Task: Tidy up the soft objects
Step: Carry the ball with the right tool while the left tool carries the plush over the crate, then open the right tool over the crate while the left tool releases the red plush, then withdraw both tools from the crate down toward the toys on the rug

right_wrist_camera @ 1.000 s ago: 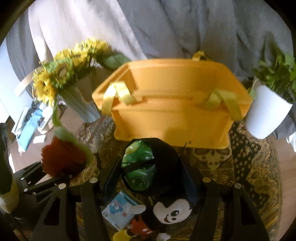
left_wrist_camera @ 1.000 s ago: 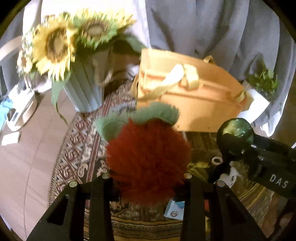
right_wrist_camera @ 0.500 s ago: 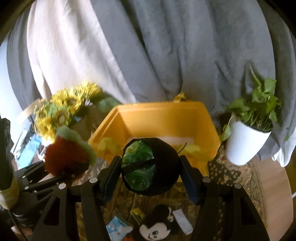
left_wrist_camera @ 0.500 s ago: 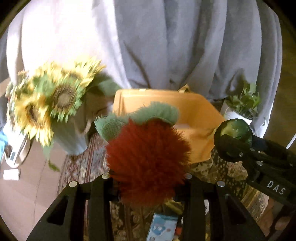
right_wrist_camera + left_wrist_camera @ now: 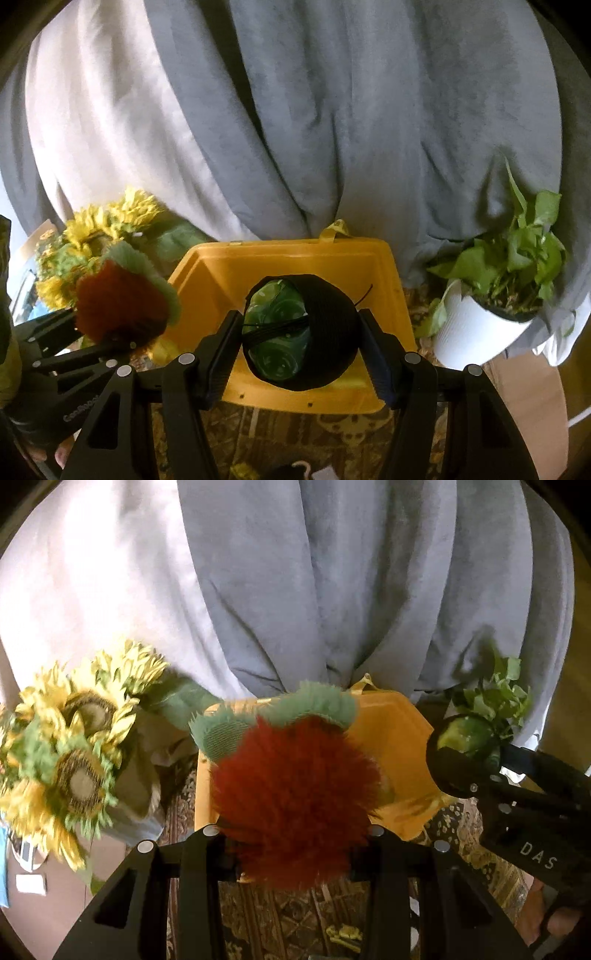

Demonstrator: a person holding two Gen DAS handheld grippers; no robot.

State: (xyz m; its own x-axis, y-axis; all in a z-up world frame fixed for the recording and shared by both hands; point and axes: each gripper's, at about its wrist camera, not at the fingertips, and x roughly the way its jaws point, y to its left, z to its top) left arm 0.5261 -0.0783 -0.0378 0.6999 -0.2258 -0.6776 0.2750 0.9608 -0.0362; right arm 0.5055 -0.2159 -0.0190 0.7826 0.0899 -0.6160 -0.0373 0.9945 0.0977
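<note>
Red fuzzy plush [image 5: 295, 805], pinched between the left gripper [image 5: 291, 834] fingers, has risen over the last second from low over the patterned rug [image 5: 295, 923] to above the yellow bin [image 5: 399, 746], near its left edge. The black-and-green ball [image 5: 299, 332], clamped in the right gripper [image 5: 301, 349], now hangs over the bin's front edge. Both look ready to drop in. The plush's long axis runs away from the left wrist camera, green leafy cap pointing toward the grey curtain [image 5: 332, 590]; sunflowers [image 5: 74, 746] stand beside the bin's left side.
</note>
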